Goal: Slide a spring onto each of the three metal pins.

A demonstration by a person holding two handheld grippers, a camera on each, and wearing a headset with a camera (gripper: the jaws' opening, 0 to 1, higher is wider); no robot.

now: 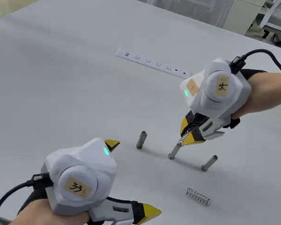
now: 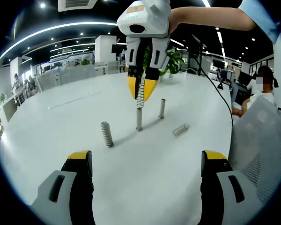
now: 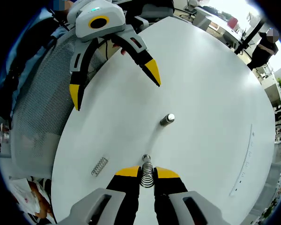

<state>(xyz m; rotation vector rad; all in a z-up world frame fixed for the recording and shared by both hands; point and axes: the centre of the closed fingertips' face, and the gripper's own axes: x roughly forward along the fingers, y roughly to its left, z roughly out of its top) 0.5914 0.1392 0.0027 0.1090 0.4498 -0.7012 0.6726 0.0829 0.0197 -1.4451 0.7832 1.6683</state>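
Three metal pins stand on the white table (image 1: 61,93). The left pin (image 1: 141,139) (image 2: 106,133) wears a spring. My right gripper (image 1: 189,136) (image 3: 147,172) is shut on a second spring (image 1: 183,138) (image 2: 140,95) (image 3: 146,172), held at the top of the leaning middle pin (image 1: 174,151) (image 2: 139,119). The right pin (image 1: 209,163) (image 2: 162,108) is bare. A loose spring (image 1: 198,196) (image 2: 180,129) (image 3: 99,166) lies flat near it. My left gripper (image 1: 131,178) (image 2: 146,159) hangs open at the near edge, holding nothing. Another pin (image 3: 167,119) shows end-on.
A white power strip (image 1: 152,63) (image 2: 72,100) lies flat on the far side of the table, well behind the pins. The right gripper's black cable (image 1: 262,54) trails off to the right. Office desks and seated people are in the background.
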